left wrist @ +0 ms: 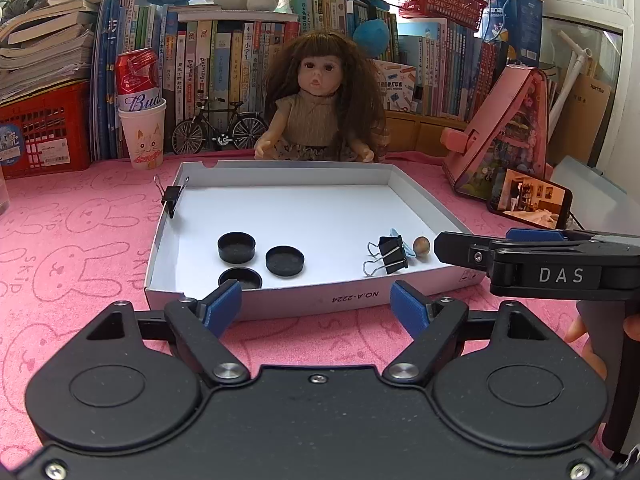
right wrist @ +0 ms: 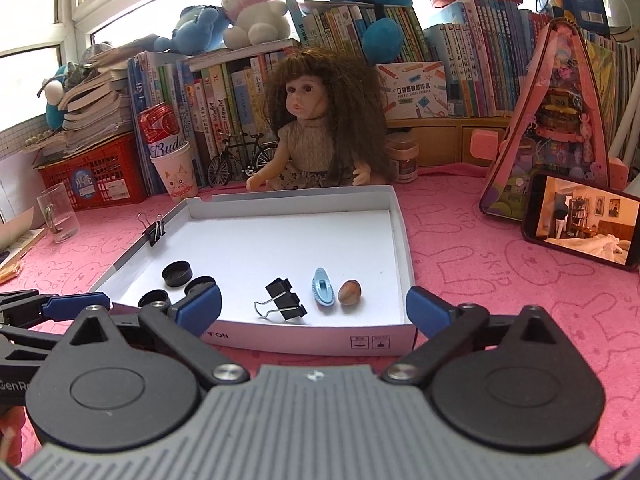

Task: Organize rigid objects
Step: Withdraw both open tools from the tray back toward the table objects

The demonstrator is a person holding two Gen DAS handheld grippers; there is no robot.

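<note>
Left tongs [left wrist: 316,304] agape over pink cloth [left wrist: 80,248] (bunny print).

Three black caps [left wrist: 256,256], a binder clip [right wrist: 285,299], blue clip [right wrist: 323,291] and nut [right wrist: 349,291] lie in the white tray [left wrist: 280,178].

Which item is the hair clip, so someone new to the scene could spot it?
Find the shallow white box in front of the doll. Near its front right corner three small things lie in a row: a black binder clip, the hair clip, then a brown nut. It is the only pale blue, boat-shaped one.
</note>
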